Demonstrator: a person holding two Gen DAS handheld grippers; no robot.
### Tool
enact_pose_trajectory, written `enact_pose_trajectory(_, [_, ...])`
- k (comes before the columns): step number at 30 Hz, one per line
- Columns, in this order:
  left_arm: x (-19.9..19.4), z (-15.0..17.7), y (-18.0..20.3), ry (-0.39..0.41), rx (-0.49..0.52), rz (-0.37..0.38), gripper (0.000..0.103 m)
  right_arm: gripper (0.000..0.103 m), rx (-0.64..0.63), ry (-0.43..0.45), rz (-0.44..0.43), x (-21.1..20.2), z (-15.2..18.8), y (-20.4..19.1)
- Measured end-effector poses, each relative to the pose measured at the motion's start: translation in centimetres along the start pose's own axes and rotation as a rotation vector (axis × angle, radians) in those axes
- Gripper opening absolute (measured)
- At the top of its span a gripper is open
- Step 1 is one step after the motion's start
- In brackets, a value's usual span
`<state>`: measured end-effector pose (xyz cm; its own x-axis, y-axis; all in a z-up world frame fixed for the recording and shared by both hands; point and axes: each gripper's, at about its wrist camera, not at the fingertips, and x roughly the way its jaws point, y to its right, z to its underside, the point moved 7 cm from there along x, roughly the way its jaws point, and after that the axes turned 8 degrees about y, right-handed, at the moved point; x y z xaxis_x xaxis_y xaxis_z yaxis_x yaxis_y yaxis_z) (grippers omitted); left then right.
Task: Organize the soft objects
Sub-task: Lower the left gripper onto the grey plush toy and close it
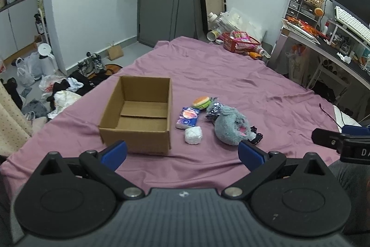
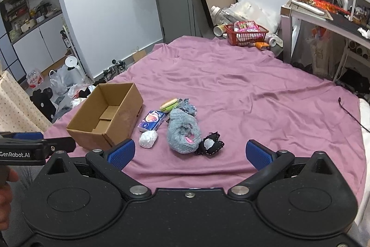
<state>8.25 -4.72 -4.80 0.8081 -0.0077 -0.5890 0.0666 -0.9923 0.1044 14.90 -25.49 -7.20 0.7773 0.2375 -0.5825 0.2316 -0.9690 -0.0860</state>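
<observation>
Bedroom, cluttered floor and desk at the margins; work surface is a bed under a wrinkled purple sheet (image 1: pixel 231 75). Nearest: left claw (image 1: pixel 182 153) and right claw (image 2: pixel 190 152), both spread wide and holding nothing, hovering above the near edge of the bed, short of every item. Next, a white wad (image 1: pixel 193 135), crumpled and light, likely to squash or slip from a shallow pinch. Beside it to the right, a grey fluffy plush (image 2: pixel 183 134) with a small black fabric piece (image 2: pixel 210 143) touching its near side; a grab at the plush could snag the black piece and drag it along. Left of the group, an open cardboard box (image 1: pixel 138 112), empty and unweighted on soft bedding, so a push against its wall may slide or tip it. Behind the wad, a blue tissue packet (image 1: pixel 187 118) lying flat. Farthest of the cluster, a burger-shaped soft toy (image 1: pixel 201 102) touching a dark crinkled bundle (image 1: pixel 213 110); tight packing here risks lifting two things at once. Far end of the bed: a red basket (image 2: pixel 246 35), unrelated.
</observation>
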Motion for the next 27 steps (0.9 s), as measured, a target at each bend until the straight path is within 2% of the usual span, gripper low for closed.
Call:
enact_pose_trajectory(6, [2.8, 0.0, 0.8, -0.048, -0.024, 0.015, 0.101, 0.103, 0.029, -0.026, -0.001, 2.6, -0.1, 1.2])
enact_pose_trajectory(11, [5.0, -0.1, 1.5, -0.078, -0.084, 0.068, 0.101, 0.103, 0.103, -0.051, -0.021, 4.9, 0.2, 2.3])
enact_pose_trajectory(19, [8.0, -0.8, 2.6, -0.068, -0.066, 0.032, 0.100, 0.103, 0.171, -0.077, -0.022, 8.2, 0.3, 3.6])
enact_pose_trajectory(22, [9.6, -0.7, 3.1, -0.094, -0.035, 0.013, 0.099, 0.103, 0.218, -0.100, -0.029, 9.6, 0.8, 4.1])
enact_pose_trajectory(27, [12.2, -0.3, 3.7, -0.123, -0.040, 0.006, 0.098, 0.102, 0.292, -0.133, -0.039, 11.4, 1.7, 4.7])
